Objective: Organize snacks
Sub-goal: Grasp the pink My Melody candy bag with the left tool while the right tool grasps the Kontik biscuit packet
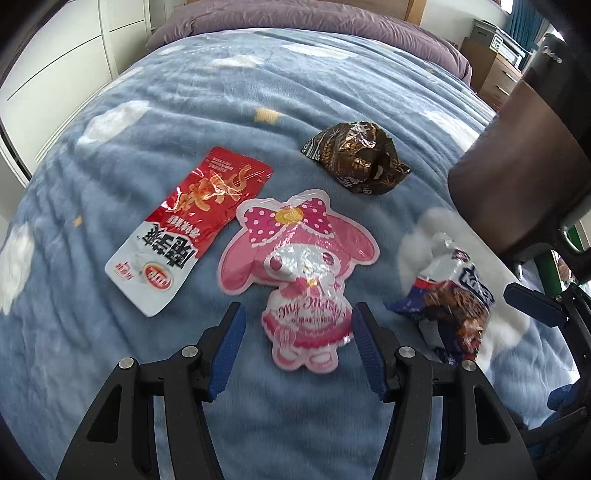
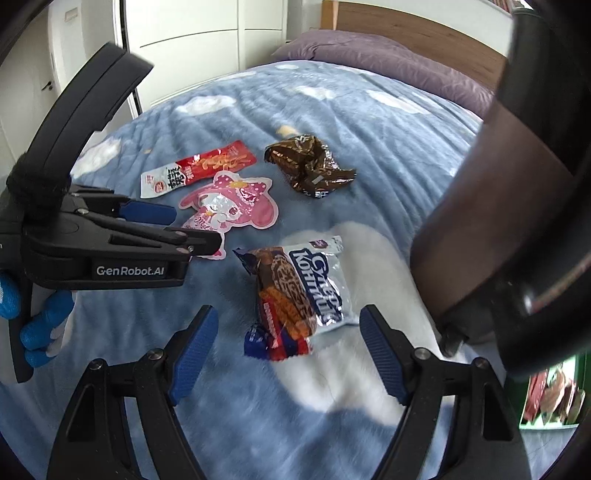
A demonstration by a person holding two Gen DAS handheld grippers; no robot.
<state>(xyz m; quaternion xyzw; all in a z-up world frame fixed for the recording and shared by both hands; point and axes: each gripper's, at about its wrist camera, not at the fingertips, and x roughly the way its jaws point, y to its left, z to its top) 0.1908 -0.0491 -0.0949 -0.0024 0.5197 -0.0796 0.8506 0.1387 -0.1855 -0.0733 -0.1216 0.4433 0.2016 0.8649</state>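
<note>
A home bedroom — bed (image 1: 221, 110) under cloud-print blanket, purple pillow (image 2: 369, 55), white wardrobe (image 1: 55, 55).

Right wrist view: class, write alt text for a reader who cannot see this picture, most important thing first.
The open right tongs hover over a blue-and-white wafer packet lying on a blue cloud-print blanket. Beyond it lie a pink character pouch, a red-and-white snack sachet and a crumpled brown wrapper; the left tongs reach in over the pink pouch.

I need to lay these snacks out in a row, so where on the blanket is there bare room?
Bare blanket stretches beyond the red packet and brown wrapper, toward the purple pillow. Near side is crowded: pink packet between the left gripper jaws, blue-white packet before the right gripper.
</note>
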